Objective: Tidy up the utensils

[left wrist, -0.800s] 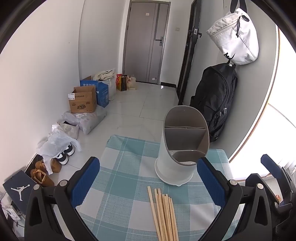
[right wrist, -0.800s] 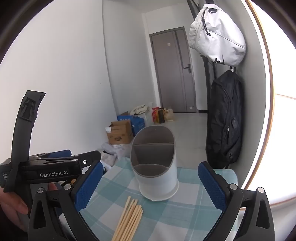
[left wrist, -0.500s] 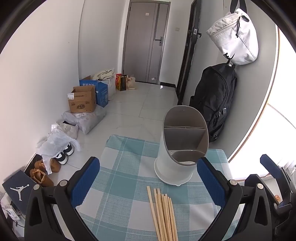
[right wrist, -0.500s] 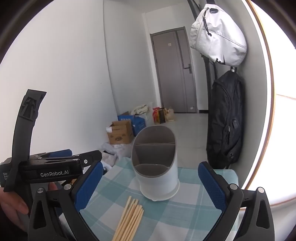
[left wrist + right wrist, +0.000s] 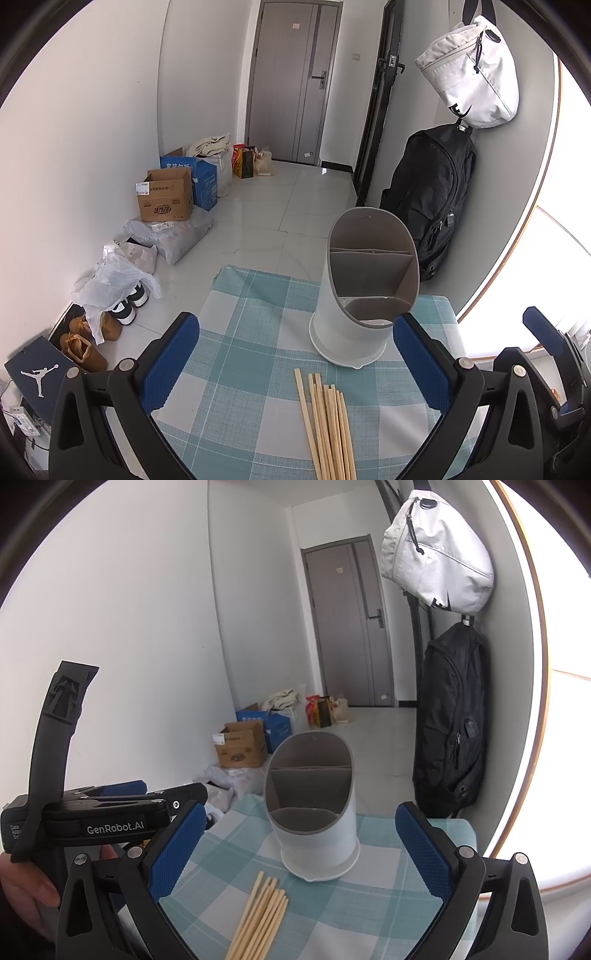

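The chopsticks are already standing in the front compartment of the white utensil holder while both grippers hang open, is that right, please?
Not quite: the chopsticks lie flat on the checked tablecloth in front of the white utensil holder, as the left wrist view shows. Both the left gripper and right gripper are open.

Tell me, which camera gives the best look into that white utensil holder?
The left wrist view: it looks down into the utensil holder, showing its dividers and the pale floor of the front compartment. The right wrist view sees the holder from lower, so the compartments' floors stay hidden.

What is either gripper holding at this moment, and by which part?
Nothing is held. The left gripper and right gripper are both open and empty; the wooden chopsticks lie untouched on the checked tablecloth, in front of the utensil holder.
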`<state>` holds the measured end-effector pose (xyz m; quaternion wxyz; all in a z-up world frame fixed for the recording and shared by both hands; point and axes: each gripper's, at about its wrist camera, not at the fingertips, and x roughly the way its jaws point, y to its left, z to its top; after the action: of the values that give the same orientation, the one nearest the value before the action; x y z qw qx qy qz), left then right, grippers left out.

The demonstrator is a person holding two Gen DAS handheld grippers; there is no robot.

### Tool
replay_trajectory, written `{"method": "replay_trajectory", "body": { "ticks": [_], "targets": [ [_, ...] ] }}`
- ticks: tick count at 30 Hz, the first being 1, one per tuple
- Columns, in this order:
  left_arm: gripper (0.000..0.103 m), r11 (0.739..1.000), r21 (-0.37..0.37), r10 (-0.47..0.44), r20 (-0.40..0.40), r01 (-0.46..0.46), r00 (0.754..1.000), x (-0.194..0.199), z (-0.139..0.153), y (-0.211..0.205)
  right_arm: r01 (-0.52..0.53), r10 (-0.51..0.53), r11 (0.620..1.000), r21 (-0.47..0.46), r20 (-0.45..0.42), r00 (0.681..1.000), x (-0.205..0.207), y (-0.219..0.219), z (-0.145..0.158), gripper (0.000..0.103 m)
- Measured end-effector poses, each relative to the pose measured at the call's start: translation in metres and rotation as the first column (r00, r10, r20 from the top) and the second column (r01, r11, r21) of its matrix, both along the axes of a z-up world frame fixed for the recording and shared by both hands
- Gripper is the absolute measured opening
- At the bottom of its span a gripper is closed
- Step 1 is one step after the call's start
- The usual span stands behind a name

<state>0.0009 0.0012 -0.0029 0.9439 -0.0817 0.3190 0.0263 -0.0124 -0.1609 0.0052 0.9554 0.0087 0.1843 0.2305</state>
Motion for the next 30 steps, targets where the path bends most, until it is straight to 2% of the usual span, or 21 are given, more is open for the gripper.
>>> {"method": "replay_trajectory", "body": {
  "ticks": [9,17,20,23,25,28,30],
  "targets": [
    [0.102,1.0,-0.009,0.003,0.0,-0.003,1.0,0.0,-0.003,-0.001,0.0,0.0,1.0,-0.003,-0.001,1.0,0.0,0.0,0.0,0.103],
    [0.102,0.997,-0.075,0.001,0.009,0.0,1.0,0.001,-0.007,0.003,-0.012,0.012,1.0,-0.02,-0.019,1.0,0.002,0.003,-0.003,0.103],
    [0.102,0.998,-0.063,0.0,-0.008,-0.001,1.0,0.002,-0.01,0.004,-0.017,0.016,0.999,-0.029,-0.038,0.999,0.005,0.005,-0.005,0.103],
    [0.102,0.996,-0.088,-0.008,-0.017,0.007,1.0,0.005,-0.012,0.006,-0.023,0.021,0.999,-0.032,-0.073,0.997,0.011,0.006,-0.009,0.103],
    [0.102,0.997,-0.077,-0.006,-0.021,0.005,1.0,0.006,-0.013,0.009,-0.028,0.025,0.999,-0.025,-0.107,0.994,0.015,0.008,-0.014,0.103],
    [0.102,0.998,-0.064,0.019,-0.062,-0.023,0.998,0.013,-0.018,0.017,-0.036,0.03,0.999,-0.028,-0.192,0.981,0.025,0.011,-0.027,0.099],
    [0.102,0.996,-0.081,0.028,-0.128,-0.038,0.991,0.02,-0.026,0.027,-0.054,0.045,0.998,-0.024,-0.266,0.963,0.032,0.014,-0.038,0.093]
  ]
}}
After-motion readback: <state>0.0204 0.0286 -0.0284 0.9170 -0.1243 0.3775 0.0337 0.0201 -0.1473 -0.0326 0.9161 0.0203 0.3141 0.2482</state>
